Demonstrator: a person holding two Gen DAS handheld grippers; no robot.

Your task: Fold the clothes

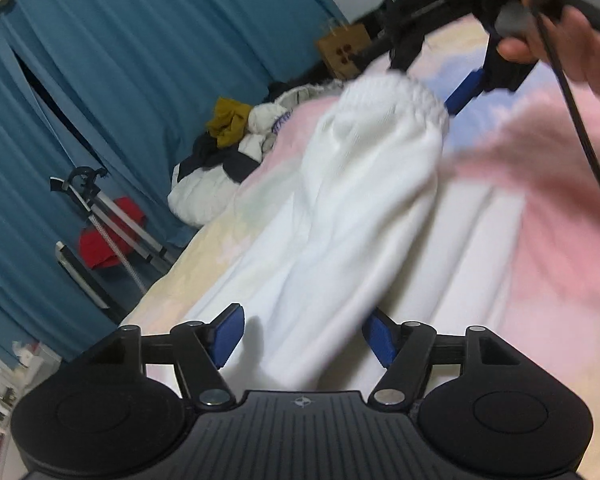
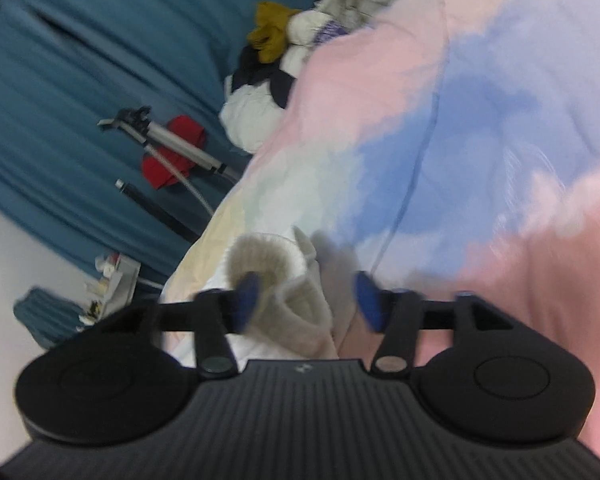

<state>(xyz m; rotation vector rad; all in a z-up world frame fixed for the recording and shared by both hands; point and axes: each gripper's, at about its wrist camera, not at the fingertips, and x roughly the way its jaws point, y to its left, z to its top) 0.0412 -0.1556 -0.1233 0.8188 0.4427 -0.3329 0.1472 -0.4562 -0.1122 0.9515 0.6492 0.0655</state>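
a bed with a pink, blue and cream cover (image 1: pixel 540 248) fills the room's foreground, with blue curtains (image 1: pixel 140 60) behind and a heap of clothes (image 1: pixel 236 152) at its far edge. a white sock (image 1: pixel 340 220) lies lengthwise on the cover, its ribbed cuff pointing away from the left gripper (image 1: pixel 304 336), toe end between that gripper's spread fingers. the right gripper (image 2: pixel 306 300) is also spread, one finger inside the cuff.
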